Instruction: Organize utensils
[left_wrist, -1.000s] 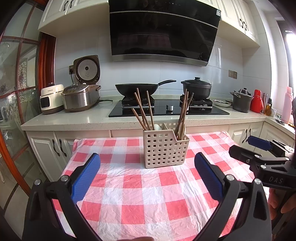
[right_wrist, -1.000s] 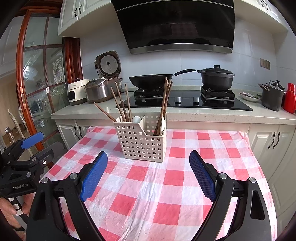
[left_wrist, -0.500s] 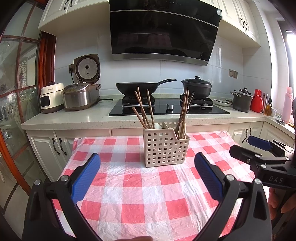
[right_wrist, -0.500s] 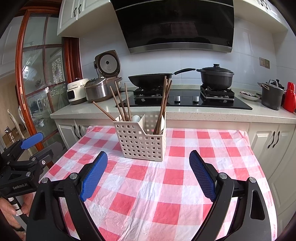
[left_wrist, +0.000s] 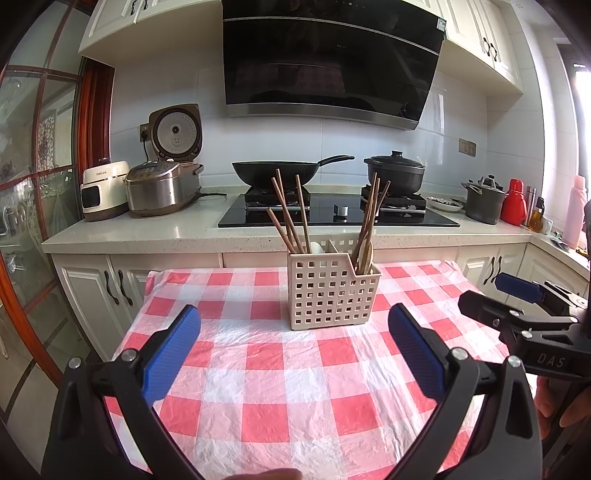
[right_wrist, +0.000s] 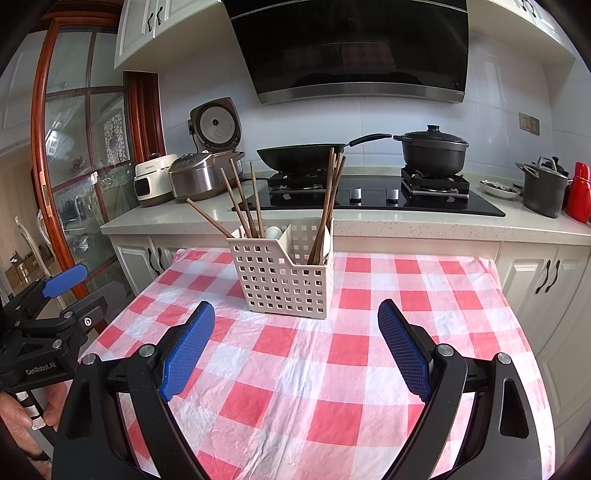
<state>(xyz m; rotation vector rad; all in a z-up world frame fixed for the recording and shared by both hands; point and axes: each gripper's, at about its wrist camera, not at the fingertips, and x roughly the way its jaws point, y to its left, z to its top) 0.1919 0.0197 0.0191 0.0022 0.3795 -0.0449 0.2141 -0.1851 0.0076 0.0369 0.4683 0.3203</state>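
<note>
Your left gripper (left_wrist: 293, 347) and right gripper (right_wrist: 295, 347) both hover with jaws spread wide, holding nothing. The basket (left_wrist: 332, 291) stands upright on the checked cloth (left_wrist: 280, 387) of the bench, beyond both grippers, chopsticks (left_wrist: 291, 218) in its two compartments. Only your right view shows a hand (right_wrist: 22, 417) beside the basket's left. A white item (right_wrist: 274, 232) among the chopsticks is mostly hidden.

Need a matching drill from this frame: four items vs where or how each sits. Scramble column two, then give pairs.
1. utensil basket
2. wok
3. lidded black pot
4. rice cooker

A. stove's right burner
B. lid flipped up, counter left of the stove
C. on the checked tablecloth, holding chopsticks
D. stove's left burner

Pairs: 1-C, 2-D, 3-A, 4-B
</note>
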